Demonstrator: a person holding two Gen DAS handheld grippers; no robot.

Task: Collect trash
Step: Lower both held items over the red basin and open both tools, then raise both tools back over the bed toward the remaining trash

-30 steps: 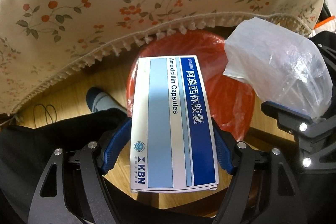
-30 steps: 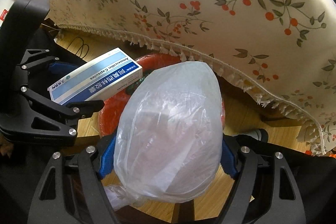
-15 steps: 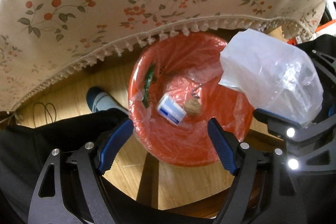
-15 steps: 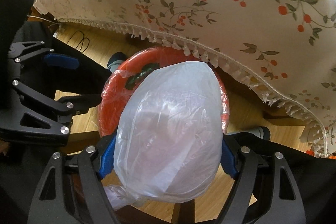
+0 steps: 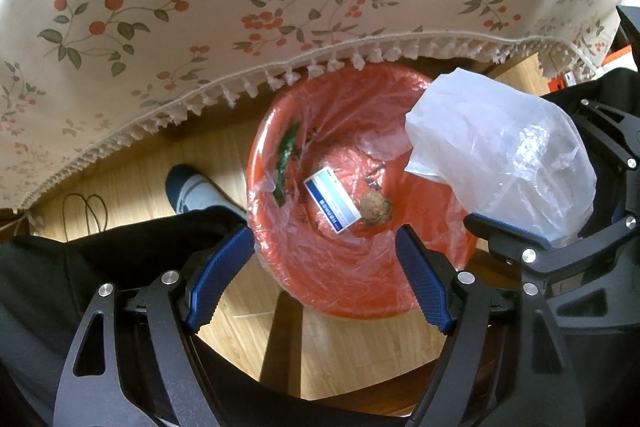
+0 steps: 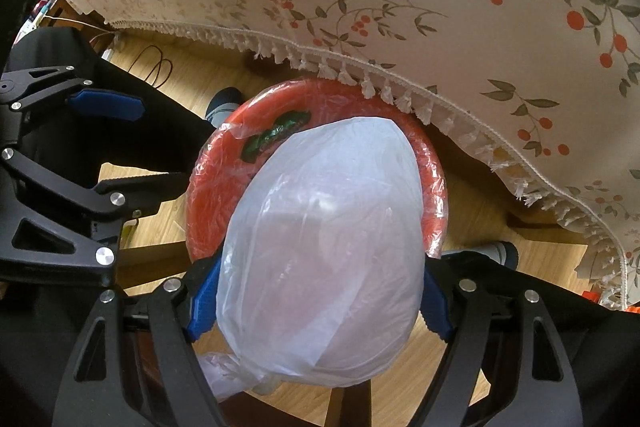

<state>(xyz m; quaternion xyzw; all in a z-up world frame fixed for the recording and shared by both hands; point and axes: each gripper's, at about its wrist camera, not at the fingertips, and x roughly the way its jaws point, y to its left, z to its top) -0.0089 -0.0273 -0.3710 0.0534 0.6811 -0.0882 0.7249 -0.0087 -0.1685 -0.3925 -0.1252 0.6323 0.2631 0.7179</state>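
Observation:
A red bin (image 5: 352, 283) lined with clear plastic stands on the wooden floor under the table edge; it also shows in the right wrist view (image 6: 212, 187). Inside lie a blue-and-white medicine box (image 5: 331, 202), a brown lump (image 5: 375, 209) and a green wrapper (image 5: 285, 159). My left gripper (image 5: 324, 279) is open and empty above the bin. My right gripper (image 6: 320, 299) is shut on a puffed clear plastic bag (image 6: 324, 251), held over the bin; the bag also shows in the left wrist view (image 5: 504, 155).
A floral tablecloth with a tassel fringe (image 5: 240, 7) hangs over the far side of the bin. The person's dark trousers and socked foot (image 5: 192, 189) are left of the bin. A thin cable (image 5: 94, 209) lies on the floor.
My left gripper opened and let go of the medicine box, which dropped into the red bin. The right gripper still holds the bag and has shifted slightly over the bin.

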